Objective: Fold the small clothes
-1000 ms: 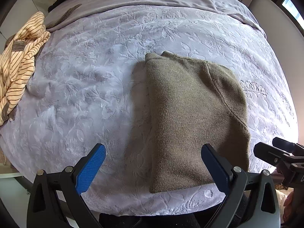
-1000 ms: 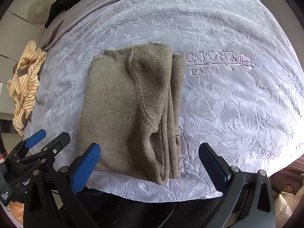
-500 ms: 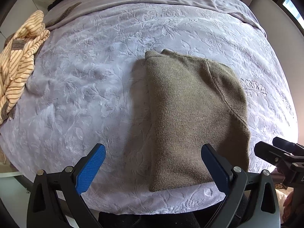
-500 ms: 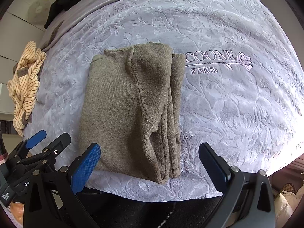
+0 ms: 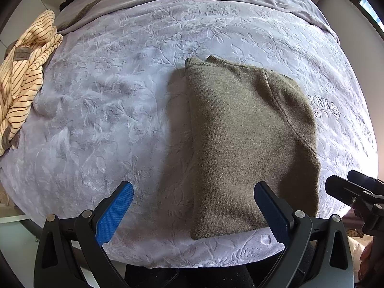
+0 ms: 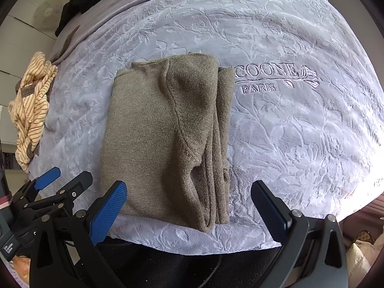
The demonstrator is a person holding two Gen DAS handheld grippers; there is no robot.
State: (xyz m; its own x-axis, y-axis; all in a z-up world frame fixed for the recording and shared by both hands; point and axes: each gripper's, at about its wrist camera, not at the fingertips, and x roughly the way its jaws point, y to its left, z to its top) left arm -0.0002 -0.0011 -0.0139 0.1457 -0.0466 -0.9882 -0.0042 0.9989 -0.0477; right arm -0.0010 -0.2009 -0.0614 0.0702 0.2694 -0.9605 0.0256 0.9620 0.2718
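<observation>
Folded olive sweater (image 5: 249, 144) flat on the bed's embossed blanket (image 5: 115, 110), just ahead of both grippers; left gripper (image 5: 193, 210) and right gripper (image 6: 189, 210) jaws apart, empty.

Black angular frames, silver screws, blue cross-hatched pads on the fingers (image 5: 114, 212) of both grippers.

A bed (image 5: 120, 110) fills the room under a lilac embossed floral blanket (image 6: 300, 132); daylight glares at its right edge.
</observation>
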